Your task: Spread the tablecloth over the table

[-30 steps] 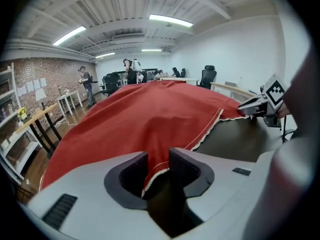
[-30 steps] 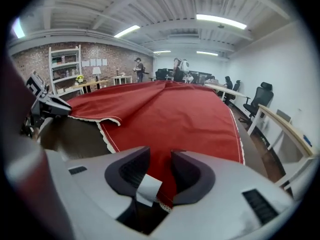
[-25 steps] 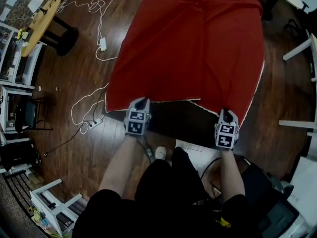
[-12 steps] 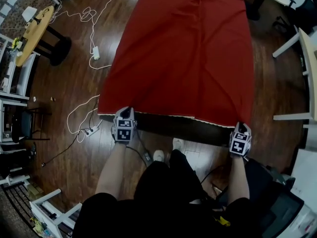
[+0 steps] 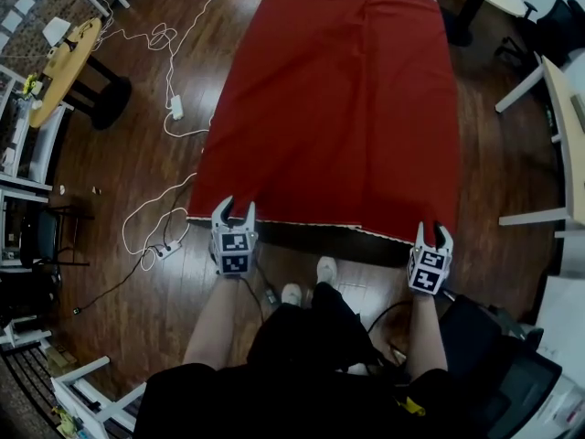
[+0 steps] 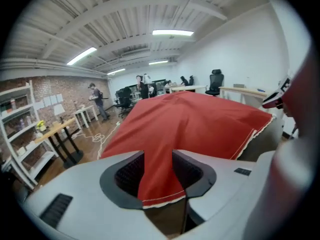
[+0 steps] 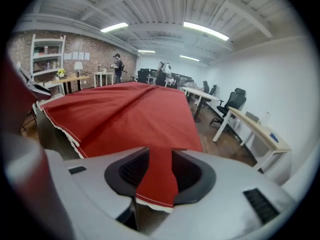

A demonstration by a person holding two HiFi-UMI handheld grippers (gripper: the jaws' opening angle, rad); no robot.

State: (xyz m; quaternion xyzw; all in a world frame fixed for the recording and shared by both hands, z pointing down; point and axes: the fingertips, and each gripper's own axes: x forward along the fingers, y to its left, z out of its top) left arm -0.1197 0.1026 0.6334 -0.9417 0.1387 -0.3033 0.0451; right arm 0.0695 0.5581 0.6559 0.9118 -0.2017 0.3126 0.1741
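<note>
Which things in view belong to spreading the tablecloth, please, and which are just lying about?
For the job: red tablecloth; table under it; left gripper and right gripper, whose jaws have just been opening, a cloth corner between each pair.
Lying about: white power adapter on the floor; round yellow side table; white desk.

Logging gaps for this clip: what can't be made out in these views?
Table: head view, tablecloth covers all but a dark near strip.
Tablecloth's far hem: both gripper views, hidden behind the cloth's own rise.
People in the background: left gripper view, too small and distant.
</note>
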